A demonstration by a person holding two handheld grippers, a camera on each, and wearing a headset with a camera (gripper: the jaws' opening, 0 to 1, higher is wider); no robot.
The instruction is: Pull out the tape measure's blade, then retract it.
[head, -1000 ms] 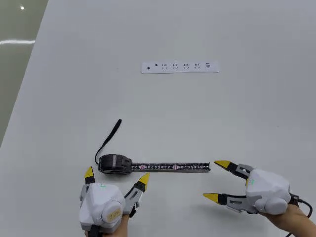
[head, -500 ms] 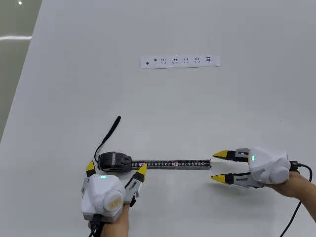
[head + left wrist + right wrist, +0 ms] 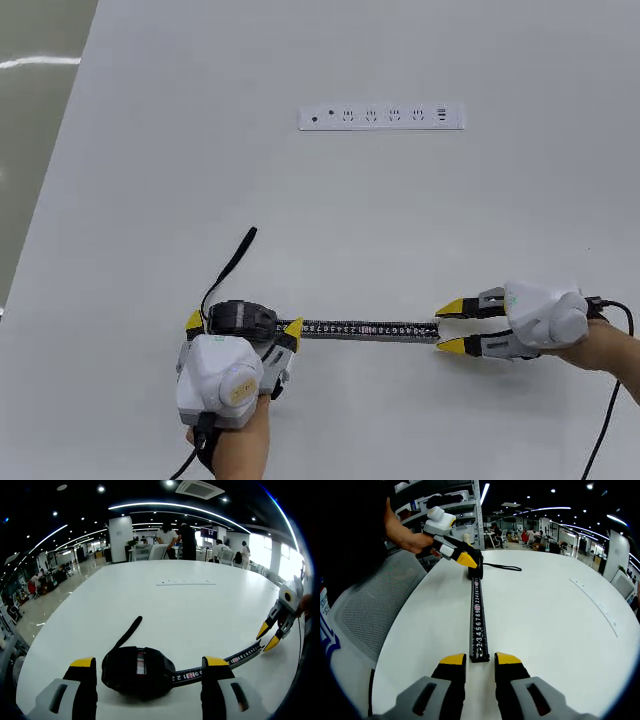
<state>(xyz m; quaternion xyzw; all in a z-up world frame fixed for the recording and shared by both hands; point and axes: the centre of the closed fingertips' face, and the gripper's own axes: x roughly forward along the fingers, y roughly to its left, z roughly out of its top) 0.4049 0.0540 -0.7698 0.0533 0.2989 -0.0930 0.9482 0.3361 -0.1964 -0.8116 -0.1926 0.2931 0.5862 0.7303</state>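
Note:
The black tape measure case point(image 3: 240, 318) lies on the white table point(image 3: 330, 230) with its blade point(image 3: 370, 329) pulled out to the right. My left gripper point(image 3: 244, 326) stands open astride the case point(image 3: 137, 670), one finger on each side with a small gap. My right gripper point(image 3: 451, 327) is open only a little, its yellow tips either side of the blade's end point(image 3: 480, 655). The blade point(image 3: 477, 610) runs straight away from it to the case point(image 3: 478, 571). The right gripper point(image 3: 267, 637) also appears at the far end of the blade in the left gripper view.
The case's black wrist strap point(image 3: 232, 268) trails away toward the back left. A white power strip point(image 3: 381, 117) lies flat farther back. The table's left edge point(image 3: 45, 200) drops to the floor. A cable point(image 3: 610, 400) hangs from the right gripper.
My left gripper has moved forward until its fingers straddle the case. My right gripper has slid left to the blade's end and its jaws have narrowed.

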